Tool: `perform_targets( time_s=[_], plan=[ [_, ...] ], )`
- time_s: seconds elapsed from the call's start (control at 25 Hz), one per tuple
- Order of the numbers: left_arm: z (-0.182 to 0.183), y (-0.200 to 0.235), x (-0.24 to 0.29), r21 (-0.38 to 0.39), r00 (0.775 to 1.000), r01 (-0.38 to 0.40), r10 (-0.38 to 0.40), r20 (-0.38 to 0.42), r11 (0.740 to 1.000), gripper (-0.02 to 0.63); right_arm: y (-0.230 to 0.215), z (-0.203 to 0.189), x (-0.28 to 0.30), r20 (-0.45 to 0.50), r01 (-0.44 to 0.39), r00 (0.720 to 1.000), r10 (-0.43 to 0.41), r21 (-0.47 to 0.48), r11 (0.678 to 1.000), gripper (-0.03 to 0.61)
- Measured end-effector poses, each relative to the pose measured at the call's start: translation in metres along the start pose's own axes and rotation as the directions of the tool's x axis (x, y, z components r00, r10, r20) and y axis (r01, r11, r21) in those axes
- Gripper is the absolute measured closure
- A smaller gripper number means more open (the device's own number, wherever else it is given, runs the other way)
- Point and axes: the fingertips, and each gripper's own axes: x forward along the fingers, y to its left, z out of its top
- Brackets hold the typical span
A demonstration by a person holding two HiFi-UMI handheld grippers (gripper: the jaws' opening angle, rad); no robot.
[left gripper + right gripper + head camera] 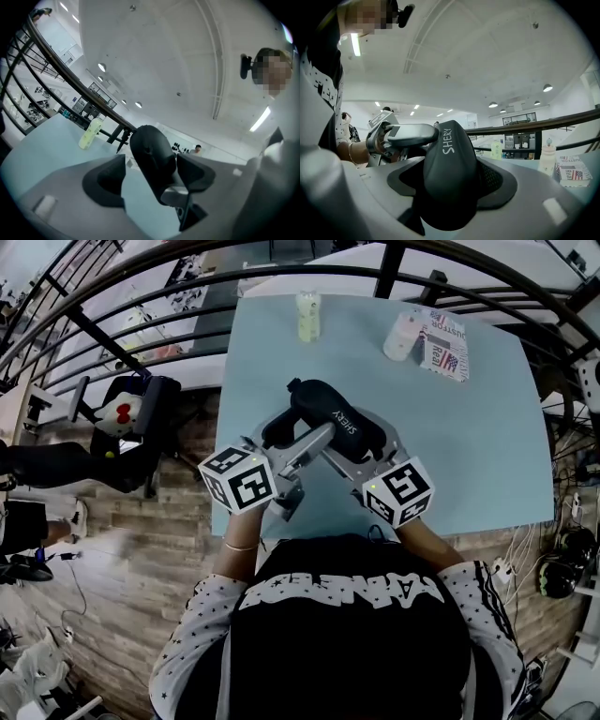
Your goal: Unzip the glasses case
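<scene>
A black glasses case printed SHERY hangs above the light-blue table, near its front edge. My right gripper comes from the lower right and is shut on the case's body. In the right gripper view the case fills the space between the wide-set pads. My left gripper reaches in from the lower left to the case's left end. The left gripper view has that end between the jaws, against the right pad, with a gap to the left pad. No zip is visible.
A yellow-green bottle, a white bottle and a printed pack stand at the table's far edge. A black railing curves behind. A chair with bags stands left of the table.
</scene>
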Motion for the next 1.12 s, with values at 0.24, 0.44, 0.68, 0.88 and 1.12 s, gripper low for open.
perform_targets(
  time_s=[0.24, 0.44, 0.68, 0.88, 1.12],
  plan=[
    [-0.002, -0.008, 0.007, -0.009, 0.999, 0.027, -0.027, -0.017, 1.000, 0.614, 0.009, -0.003, -0.002, -0.018, -0.034, 0.999, 0.034, -0.028, 0.999, 0.247],
    [-0.007, -0.011, 0.012, -0.024, 0.999, 0.039, -0.040, -0.024, 0.999, 0.614, 0.020, -0.007, -0.002, -0.032, -0.074, 0.997, 0.072, -0.062, 0.995, 0.245],
    [-0.012, -0.015, 0.017, -0.038, 0.999, 0.031, -0.032, -0.022, 0.999, 0.614, 0.027, -0.013, -0.007, -0.055, -0.112, 0.993, 0.107, -0.080, 0.991, 0.247],
    [-0.015, -0.012, 0.018, -0.068, 1.000, 0.022, -0.023, -0.013, 0.997, 0.614, 0.036, -0.020, -0.007, -0.087, -0.151, 0.986, 0.144, -0.082, 0.985, 0.245],
    [-0.023, -0.019, 0.026, -0.107, 0.999, 0.031, -0.034, -0.021, 0.994, 0.614, 0.030, -0.023, -0.019, -0.087, -0.155, 0.985, 0.149, -0.078, 0.985, 0.245]
  ],
)
